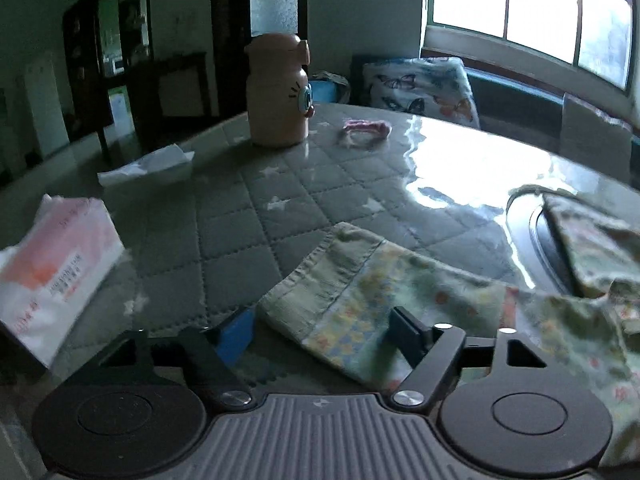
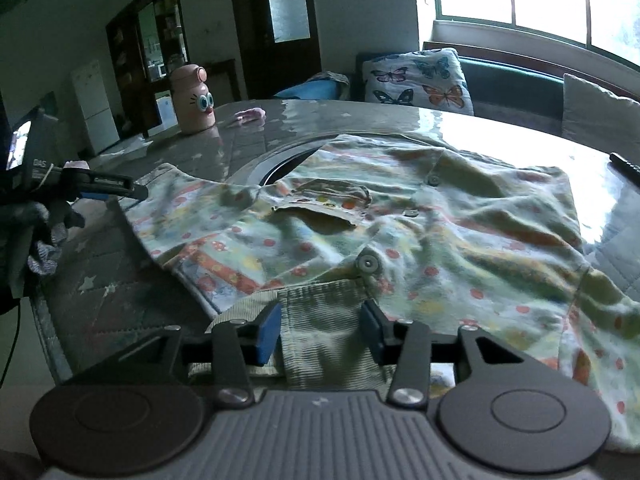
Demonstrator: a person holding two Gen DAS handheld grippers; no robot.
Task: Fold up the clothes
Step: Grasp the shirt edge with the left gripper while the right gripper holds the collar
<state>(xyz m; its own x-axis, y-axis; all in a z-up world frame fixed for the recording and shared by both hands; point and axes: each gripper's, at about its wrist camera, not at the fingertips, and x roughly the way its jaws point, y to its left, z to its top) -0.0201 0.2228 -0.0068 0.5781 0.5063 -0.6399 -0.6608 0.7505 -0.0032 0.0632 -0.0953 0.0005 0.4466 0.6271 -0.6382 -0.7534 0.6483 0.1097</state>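
Left claw (image 1: 324, 332): held low over the counter, fingers pointing forward and spread wide apart, released; one blue pad sits off the cloth on the left, the other finger rests over the sleeve. From the right wrist view it shows at the far left (image 2: 138, 191), gripped in a gloved hand (image 2: 36, 232), its tip at the sleeve edge; whether it touches the cloth cannot be told

Right claw (image 2: 320, 332): low at the near edge of the counter, level and pointing forward, fingers parted, released; the corduroy hem band lies between the two blue pads without being pinched

Shirt (image 2: 400, 232): a child's green patterned button shirt, spread out and rumpled on the counter, buttons up the middle, a small chest pocket, collar toward the window; the near hem band reaches the right claw, and one sleeve (image 1: 360, 292) runs out to the left claw

Counter (image 1: 224, 216): quilted star cloth under a glossy cover, with a round dark inset partly under the shirt

Left-side room: a tissue pack (image 1: 56, 268) lies near the left claw, a loose white tissue (image 1: 148, 168) farther back; bare quilt lies between them and the sleeve

Far edge: a pink bottle (image 1: 280, 92) with cartoon eyes and a pink scrunchie (image 1: 366, 128) stand well apart from the shirt

Right edge: a dark remote (image 2: 626, 166) lies just beside the shirt's far right corner
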